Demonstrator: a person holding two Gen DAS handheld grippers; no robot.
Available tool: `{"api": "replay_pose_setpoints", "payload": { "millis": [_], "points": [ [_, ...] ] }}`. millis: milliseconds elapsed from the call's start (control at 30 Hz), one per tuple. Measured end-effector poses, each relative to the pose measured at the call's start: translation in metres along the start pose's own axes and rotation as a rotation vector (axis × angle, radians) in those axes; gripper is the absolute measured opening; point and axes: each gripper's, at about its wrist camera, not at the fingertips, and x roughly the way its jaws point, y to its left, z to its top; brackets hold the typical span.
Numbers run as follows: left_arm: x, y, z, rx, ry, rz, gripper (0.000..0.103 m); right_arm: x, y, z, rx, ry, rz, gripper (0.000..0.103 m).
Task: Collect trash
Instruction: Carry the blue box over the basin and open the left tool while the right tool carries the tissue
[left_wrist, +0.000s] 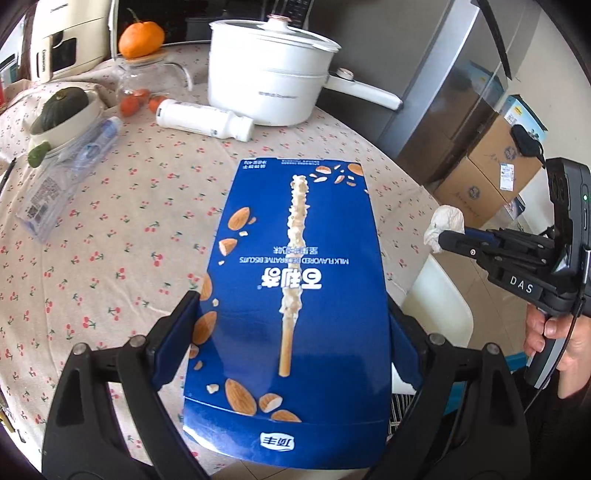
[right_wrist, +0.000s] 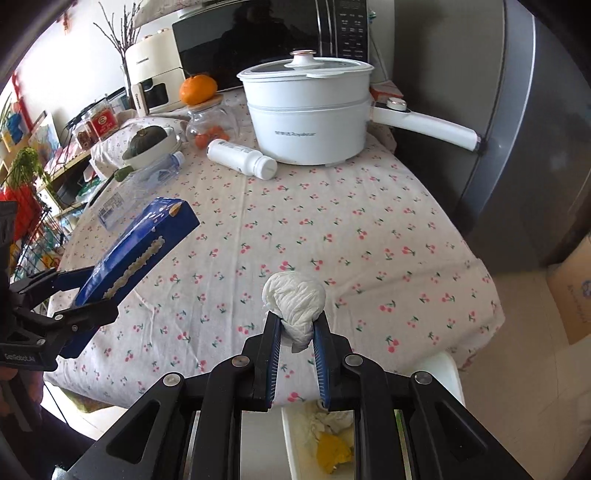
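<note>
Mid-collection, both of my tools are loaded and the drop into the bin looks to be the step in hand. The counter, draped in a soft cherry-print cloth, fills the middle of both views, with a glossy white lidded pot at upper centre of the right wrist view. My left hand-held gripper is clamped across the width of a flat, stiff blue biscuit box, held above the cloth at centre frame; from the right wrist view the same box slants at mid left. My right hand-held gripper pinches a crumpled white tissue wad, soft and creased, just past the counter's near edge. Below it, at the bottom of the frame, an open white bin shows paper and a yellow scrap inside. My next move, I judge, is to bring each load over that opening and let go, the box edge-on so it clears the rim. A smooth white bottle and a clear crushed plastic bottle lie on the cloth, probably next.
</note>
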Motion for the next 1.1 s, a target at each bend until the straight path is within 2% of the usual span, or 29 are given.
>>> {"api": "replay_pose_setpoints", "payload": {
  "millis": [300,500,767,1100],
  "points": [
    [0.025,-0.086,-0.027,0.231,0.122,-0.09,0.091,-0.028,-0.065,-0.048,0.089,0.043,-0.111,0.018],
    [0.047,-0.132,-0.046,0.336,0.221,-0.17,0.091,-0.045,-0.103,-0.084,0.163,0.078,-0.136,0.018],
    [0.083,-0.171,-0.062,0.431,0.294,-0.169,0.092,-0.059,-0.127,-0.119,0.243,0.098,-0.14,0.018],
    [0.106,-0.184,-0.069,0.503,0.286,-0.14,0.093,-0.056,-0.138,-0.128,0.28,0.118,-0.137,0.018]
  ]
}}
